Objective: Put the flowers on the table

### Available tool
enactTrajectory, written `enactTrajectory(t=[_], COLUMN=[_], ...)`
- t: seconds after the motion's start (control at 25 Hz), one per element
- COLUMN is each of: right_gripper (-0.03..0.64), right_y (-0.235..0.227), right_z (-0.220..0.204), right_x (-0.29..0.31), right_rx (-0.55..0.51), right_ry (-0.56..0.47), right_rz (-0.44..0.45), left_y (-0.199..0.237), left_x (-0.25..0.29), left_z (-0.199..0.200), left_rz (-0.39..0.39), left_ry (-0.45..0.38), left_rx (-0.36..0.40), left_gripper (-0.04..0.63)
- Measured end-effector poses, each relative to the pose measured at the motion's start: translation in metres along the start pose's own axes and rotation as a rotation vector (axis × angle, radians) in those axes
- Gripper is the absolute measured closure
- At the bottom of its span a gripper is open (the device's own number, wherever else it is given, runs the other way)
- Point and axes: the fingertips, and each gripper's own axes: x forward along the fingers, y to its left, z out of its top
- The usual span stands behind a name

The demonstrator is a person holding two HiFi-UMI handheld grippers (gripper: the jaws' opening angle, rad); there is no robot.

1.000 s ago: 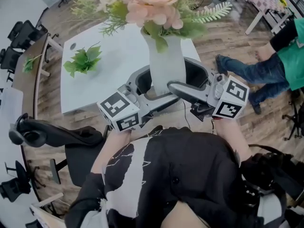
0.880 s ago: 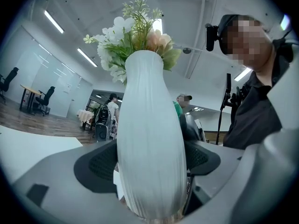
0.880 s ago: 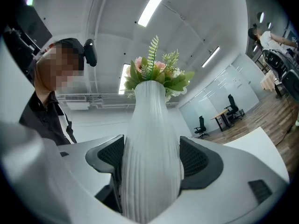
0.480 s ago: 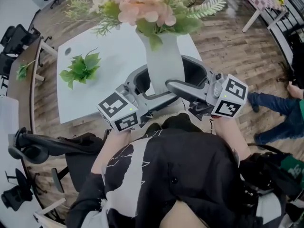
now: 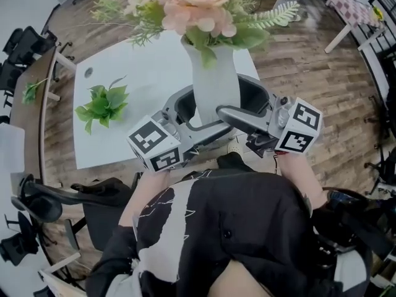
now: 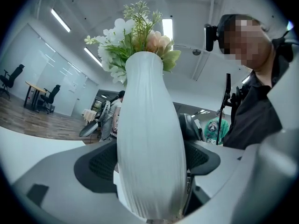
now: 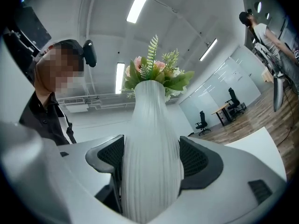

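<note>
– White ribbed vase (image 5: 215, 85): what is the status of the hold?

– Double hold. The left gripper (image 6: 149, 161) has its jaws part-way open and clamped on the lower body of the vase, one black mesh pad on each flank. The right gripper (image 7: 152, 164) has the same hold from the opposite side. Together the four jaws form a ring round the body. The vase stands upright. Its base lies below the jaws and does not show.

– Handling properties?

– Judged rigid, smooth and breakable. Ceramic or moulded plastic; I cannot tell which. The body swells at pad level and narrows above the jaws to a slim neck, so this low, wide band is the correct place to hold. The ribs run vertically and would not stop a downward slip, so clamp firmly without crushing. The flowers (image 5: 198, 5) stand above the jaws: pink and cream blooms with fern sprays. They are probably soft, light and loose in the neck, so do not grip them. The load is likely top-heavy; keep it vertical.

– Destination?

– The white worktop (image 5: 154, 60), beyond the jaws. The vase appears to hang over its near edge, not yet set down. A green leafy sprig (image 5: 102, 101) lies on the worktop, beyond and to the left of the left jaws, well apart. The bare surface straight ahead of the jaws is the better landing spot.
</note>
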Motion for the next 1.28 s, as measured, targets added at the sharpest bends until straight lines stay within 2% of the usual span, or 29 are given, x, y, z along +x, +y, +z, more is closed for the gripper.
enactTrajectory(t=[0.2,0.64,0.84,1.04,1.28], right_gripper=[0.250,0.250,0.250,0.250,0.250], right_y=[-0.049,-0.124,-0.155,-0.182,-0.213], right_z=[0.029,0.054,0.063,0.072,0.069], right_x=[0.002,-0.007,-0.007,-0.008,-0.001], right_rx=[0.018,0.053,0.057,0.087,0.100], right_ry=[0.022,0.073,0.109,0.104,0.104], right_rz=[0.026,0.096,0.105,0.116,0.128], left_y=[0.038,0.090,0.114,0.134,0.163], left_x=[0.038,0.098,0.120,0.140,0.150], left_z=[0.017,0.020,0.022,0.023,0.017], left_rz=[0.038,0.125,0.150,0.170,0.187], left_ry=[-0.014,-0.003,0.007,-0.004,0.019], left_rx=[-0.020,-0.030,-0.037,-0.069,-0.068], left_gripper=[0.143,0.143,0.144,0.144,0.144])
